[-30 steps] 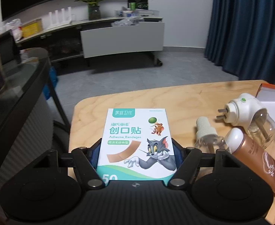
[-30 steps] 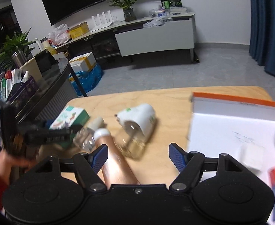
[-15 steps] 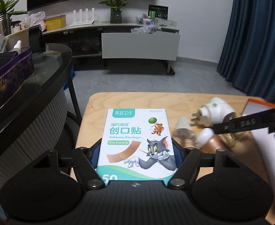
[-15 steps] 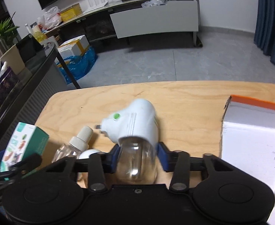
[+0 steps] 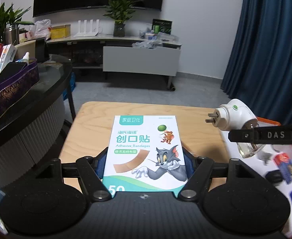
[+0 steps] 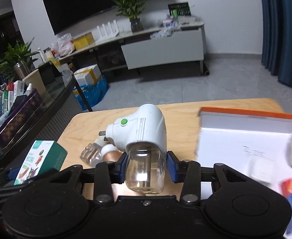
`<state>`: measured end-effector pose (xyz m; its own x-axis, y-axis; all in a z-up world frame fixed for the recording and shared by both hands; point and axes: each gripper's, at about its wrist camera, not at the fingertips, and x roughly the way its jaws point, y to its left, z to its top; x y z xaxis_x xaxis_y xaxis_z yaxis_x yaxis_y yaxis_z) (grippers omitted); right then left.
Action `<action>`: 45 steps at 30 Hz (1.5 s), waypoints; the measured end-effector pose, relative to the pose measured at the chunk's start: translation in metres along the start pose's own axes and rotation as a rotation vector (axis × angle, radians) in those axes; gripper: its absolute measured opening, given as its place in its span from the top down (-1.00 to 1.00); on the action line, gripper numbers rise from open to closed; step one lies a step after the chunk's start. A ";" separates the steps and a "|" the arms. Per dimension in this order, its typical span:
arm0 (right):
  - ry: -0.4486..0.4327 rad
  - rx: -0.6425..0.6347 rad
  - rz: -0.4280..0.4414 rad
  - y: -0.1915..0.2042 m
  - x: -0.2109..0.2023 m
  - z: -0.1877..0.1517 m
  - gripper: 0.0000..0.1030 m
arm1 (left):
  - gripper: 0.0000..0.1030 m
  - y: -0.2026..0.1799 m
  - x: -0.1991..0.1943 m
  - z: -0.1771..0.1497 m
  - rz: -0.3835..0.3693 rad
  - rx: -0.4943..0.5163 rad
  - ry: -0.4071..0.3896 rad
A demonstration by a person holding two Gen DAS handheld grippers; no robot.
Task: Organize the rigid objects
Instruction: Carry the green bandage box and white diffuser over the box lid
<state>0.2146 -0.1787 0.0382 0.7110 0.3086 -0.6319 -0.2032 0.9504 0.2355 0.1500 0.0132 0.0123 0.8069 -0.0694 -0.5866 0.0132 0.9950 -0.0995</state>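
Gripping a box of adhesive bandages (image 5: 145, 153) by its two long sides, the left gripper (image 5: 145, 163) carries it flat above the near-left part of the wooden table (image 5: 90, 127), jaws about half spread around the carton. The right gripper (image 6: 146, 164) is clamped on the clear bottle of a plug-in mosquito repellent heater (image 6: 144, 139), lifted clear of the table, its white plug head pointing forward-left, beside an orange-edged white box (image 6: 245, 135). A spray bottle (image 6: 91, 155) lies on the table below it.

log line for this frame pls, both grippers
left gripper: shut on bandage box | right gripper: shut on plug-in vaporizer by its clear bottle | both held above wooden table
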 end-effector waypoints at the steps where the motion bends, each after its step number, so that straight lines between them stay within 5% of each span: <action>1: -0.011 0.005 -0.007 -0.003 -0.011 -0.004 0.05 | -0.39 -0.007 -0.006 -0.004 -0.008 0.007 -0.006; 22: -0.163 0.209 -0.245 -0.111 -0.156 -0.071 0.04 | -0.39 -0.125 -0.028 -0.030 -0.264 0.148 0.000; 30: -0.203 0.253 -0.297 -0.137 -0.171 -0.074 0.04 | -0.39 -0.156 -0.016 -0.022 -0.298 0.212 -0.016; 45: -0.196 0.243 -0.269 -0.138 -0.161 -0.071 0.04 | -0.39 -0.155 -0.018 -0.023 -0.289 0.180 -0.004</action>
<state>0.0802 -0.3568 0.0546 0.8363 0.0144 -0.5480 0.1560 0.9521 0.2631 0.1196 -0.1417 0.0195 0.7571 -0.3503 -0.5514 0.3453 0.9311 -0.1173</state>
